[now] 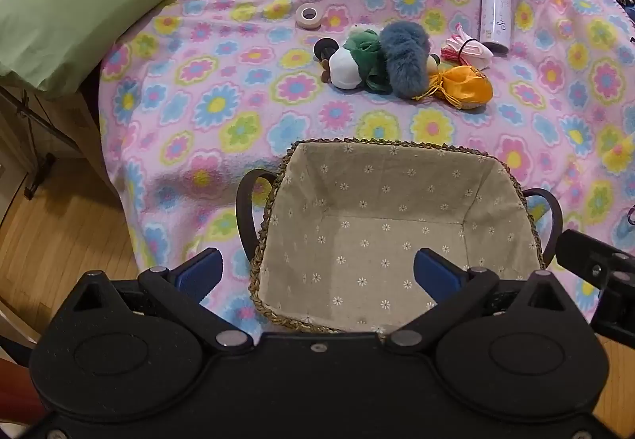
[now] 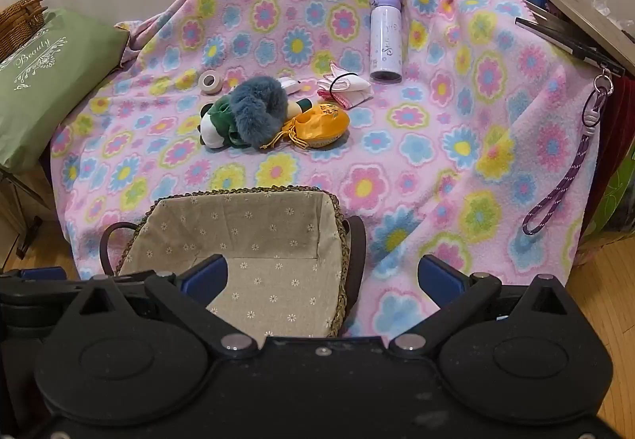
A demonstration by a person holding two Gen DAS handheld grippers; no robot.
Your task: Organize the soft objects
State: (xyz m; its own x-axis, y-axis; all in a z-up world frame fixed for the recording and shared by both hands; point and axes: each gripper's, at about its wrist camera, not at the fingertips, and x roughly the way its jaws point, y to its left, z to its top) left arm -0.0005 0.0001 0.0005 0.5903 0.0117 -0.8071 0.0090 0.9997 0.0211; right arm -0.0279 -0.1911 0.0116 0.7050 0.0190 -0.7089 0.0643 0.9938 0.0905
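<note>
The soft things lie in a cluster on the flowered blanket, well beyond both grippers: a plush toy in white and green, a blue fur piece draped over it, and an orange pouch touching the fur's right side. Just behind them sits a pink and white cloth bundle with a black band around it.

The left gripper hangs over the basket with its jaws spread wide and nothing between them. The right gripper is also spread wide and empty, straddling the basket's right rim.

The toy's face is hidden under the fur, and a small white object behind the cluster is too covered to name. The basket's near edge is cut off by the gripper bodies.

The basket, lined with daisy-print cloth, holds nothing. A roll of tape and a purple bottle lie on the blanket, and a green pillow rests at the left.
</note>
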